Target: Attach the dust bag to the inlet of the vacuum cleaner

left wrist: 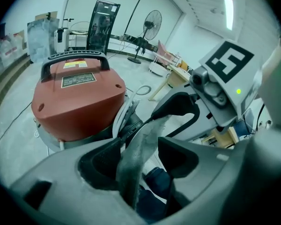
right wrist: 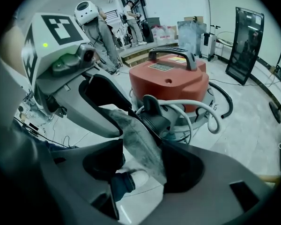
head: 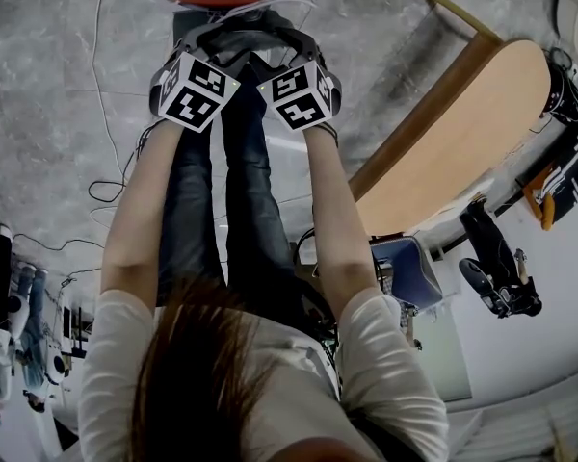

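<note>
both pairs of jaws stand apart. in the left gripper (left wrist: 141,149) view the grey dust bag (left wrist: 134,168) runs as a folded strip through the gap, resting against one jaw with clear space at the other. the right gripper (right wrist: 147,153) view shows the same: the fabric leans on one jaw and is not pinched. the bag spans from one gripper to the other, right in front of the black inlet (right wrist: 152,114) low on the red vacuum cleaner (right wrist: 171,81); whether it touches the inlet cannot be told. beneath the jaws are the person's jeans (head: 241,191) and a white shoe (right wrist: 133,177).

the bare forearms (head: 149,200) reach forward side by side, the marker cubes (head: 195,89) close together, and both grippers pitch steeply down at the vacuum's front.

a pale hose (right wrist: 210,114) loops off one side of the vacuum. thin cables (head: 101,186) trail over the grey floor (head: 58,94) on the left. the edge of a wooden worktop (head: 462,133) runs diagonally on the right, well apart from the arms. past the vacuum, bare floor stretches to a standing fan (left wrist: 152,25) and a dark panel (left wrist: 102,25).
</note>
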`<action>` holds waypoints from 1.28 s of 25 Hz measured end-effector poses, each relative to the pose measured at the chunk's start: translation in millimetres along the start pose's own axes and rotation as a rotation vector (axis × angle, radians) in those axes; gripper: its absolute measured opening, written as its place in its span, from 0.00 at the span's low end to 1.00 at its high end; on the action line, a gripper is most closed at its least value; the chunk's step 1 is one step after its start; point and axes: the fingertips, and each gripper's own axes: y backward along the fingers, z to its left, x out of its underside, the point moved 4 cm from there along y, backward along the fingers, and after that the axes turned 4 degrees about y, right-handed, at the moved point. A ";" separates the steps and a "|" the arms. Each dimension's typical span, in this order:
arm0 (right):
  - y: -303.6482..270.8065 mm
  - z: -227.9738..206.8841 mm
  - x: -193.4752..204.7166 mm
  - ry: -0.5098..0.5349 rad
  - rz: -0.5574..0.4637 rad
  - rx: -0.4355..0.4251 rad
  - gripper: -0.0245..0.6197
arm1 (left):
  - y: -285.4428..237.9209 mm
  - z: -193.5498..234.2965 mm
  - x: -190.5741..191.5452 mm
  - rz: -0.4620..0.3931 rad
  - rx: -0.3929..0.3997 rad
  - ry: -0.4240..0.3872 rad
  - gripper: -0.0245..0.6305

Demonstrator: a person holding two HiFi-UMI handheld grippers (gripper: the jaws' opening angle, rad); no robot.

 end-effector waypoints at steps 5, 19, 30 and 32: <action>4.5 -2.0 -3.3 -0.019 -0.018 0.027 0.41 | 5.8 1.6 0.7 -0.009 -0.007 -0.002 0.41; 35.5 -0.6 -15.9 -0.226 -0.144 0.137 0.22 | 36.3 3.3 -13.9 -0.094 -0.070 0.050 0.26; 75.0 -10.9 -32.1 -0.307 -0.195 0.232 0.04 | 73.1 -7.5 -36.5 -0.201 -0.161 0.084 0.07; 82.7 -13.8 -39.2 -0.299 -0.196 0.246 0.04 | 80.1 -8.9 -42.4 -0.216 -0.168 0.099 0.07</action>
